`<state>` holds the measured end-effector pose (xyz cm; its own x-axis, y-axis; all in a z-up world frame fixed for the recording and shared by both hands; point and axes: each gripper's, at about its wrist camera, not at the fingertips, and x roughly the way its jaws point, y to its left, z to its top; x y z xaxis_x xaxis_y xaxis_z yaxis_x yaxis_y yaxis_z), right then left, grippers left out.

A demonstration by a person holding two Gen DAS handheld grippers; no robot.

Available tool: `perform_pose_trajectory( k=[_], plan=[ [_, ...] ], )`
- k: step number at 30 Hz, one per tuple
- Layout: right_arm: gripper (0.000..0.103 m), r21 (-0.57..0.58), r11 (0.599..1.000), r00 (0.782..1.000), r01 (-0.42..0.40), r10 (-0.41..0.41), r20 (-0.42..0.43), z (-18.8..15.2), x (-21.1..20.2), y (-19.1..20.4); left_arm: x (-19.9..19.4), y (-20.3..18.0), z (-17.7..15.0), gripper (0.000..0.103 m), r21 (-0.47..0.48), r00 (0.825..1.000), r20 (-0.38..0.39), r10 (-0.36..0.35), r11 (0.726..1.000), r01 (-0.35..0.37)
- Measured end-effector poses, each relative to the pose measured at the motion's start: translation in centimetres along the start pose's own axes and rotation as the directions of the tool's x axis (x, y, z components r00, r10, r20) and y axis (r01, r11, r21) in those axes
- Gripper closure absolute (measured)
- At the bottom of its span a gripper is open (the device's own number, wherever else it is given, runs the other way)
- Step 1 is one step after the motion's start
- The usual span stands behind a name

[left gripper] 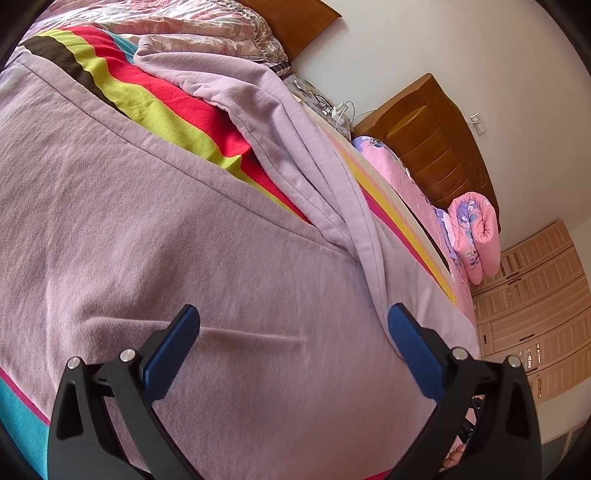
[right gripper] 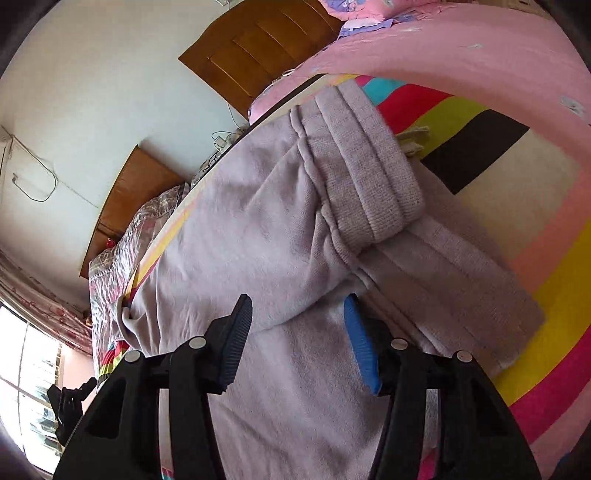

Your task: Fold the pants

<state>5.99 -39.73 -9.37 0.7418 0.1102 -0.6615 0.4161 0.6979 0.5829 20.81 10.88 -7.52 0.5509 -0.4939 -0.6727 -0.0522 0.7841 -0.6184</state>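
Lilac fleece pants (left gripper: 166,229) lie spread on a striped multicolour blanket (left gripper: 177,122) on a bed. One leg (left gripper: 295,147) is bunched and folded along the far edge. My left gripper (left gripper: 293,314) is open, just above the flat cloth, holding nothing. In the right wrist view the pants (right gripper: 258,229) lie with the ribbed waistband (right gripper: 369,177) folded over on top. My right gripper (right gripper: 299,302) is open and close above the cloth, its right blue pad (right gripper: 360,343) beside a fold edge.
A pink sheet (right gripper: 443,44) covers the bed beyond the blanket (right gripper: 535,288). Wooden headboards (left gripper: 436,147) stand against the white wall. A rolled pink quilt (left gripper: 476,236), a floral quilt (left gripper: 207,26), a wardrobe (left gripper: 535,314) and a window (right gripper: 33,369) are around.
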Motion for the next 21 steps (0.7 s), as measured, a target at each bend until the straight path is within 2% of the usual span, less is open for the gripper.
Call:
perform_pose_trajectory(
  k=[3, 5, 6, 7, 9, 13, 16, 18, 21],
  plan=[
    [0.050, 0.061, 0.998, 0.998, -0.021, 0.024, -0.059, 0.8, 2.1, 0.1, -0.1, -0.1, 0.2, 0.001, 0.020, 1.000, -0.005, -0.006, 1.000, 0.006],
    [0.053, 0.048, 0.999, 0.999, -0.010, 0.012, -0.044, 1.0, 2.4, 0.5, 0.3, -0.7, 0.6, 0.001, 0.030, 1.000, -0.018, -0.012, 0.999, 0.013],
    [0.074, 0.050, 0.999, 0.999, -0.007, 0.009, -0.033, 0.9, 2.3, 0.3, 0.6, -1.1, 0.9, 0.001, 0.031, 0.999, -0.031, -0.017, 0.999, 0.018],
    [0.087, 0.065, 0.998, 1.000, -0.019, 0.020, -0.016, 0.9, 2.3, 0.0, 1.1, -1.4, 1.2, 0.001, 0.030, 0.998, -0.049, -0.025, 0.999, 0.026],
    [0.090, 0.078, 0.996, 0.999, -0.049, 0.048, 0.010, 0.4, 1.9, -0.4, 2.0, -2.3, 2.5, 0.001, 0.018, 0.996, -0.078, -0.034, 0.999, 0.036],
    [0.090, 0.033, 0.998, 0.999, -0.049, 0.048, 0.026, 0.2, 1.8, 0.2, 4.1, -5.2, 6.3, 0.002, -0.012, 0.994, -0.096, -0.054, 0.999, 0.053],
    [0.090, 0.046, 0.996, 0.997, -0.075, 0.074, 0.016, 0.3, 1.5, -0.6, 7.3, -8.0, 9.5, 0.004, 0.039, 0.987, -0.156, 0.035, 0.999, -0.030],
    [0.090, 0.050, 0.995, 0.996, -0.087, 0.087, 0.011, 0.1, 1.2, -1.3, 9.8, -8.8, 11.6, 0.018, 0.046, 0.969, -0.219, 0.114, 0.993, -0.107],
    [0.090, 0.050, 0.994, 0.995, -0.101, 0.100, 0.009, 0.0, 1.1, -2.0, 12.2, -9.5, 14.1, 0.021, 0.076, 0.939, -0.257, 0.229, 0.973, -0.216]
  ],
)
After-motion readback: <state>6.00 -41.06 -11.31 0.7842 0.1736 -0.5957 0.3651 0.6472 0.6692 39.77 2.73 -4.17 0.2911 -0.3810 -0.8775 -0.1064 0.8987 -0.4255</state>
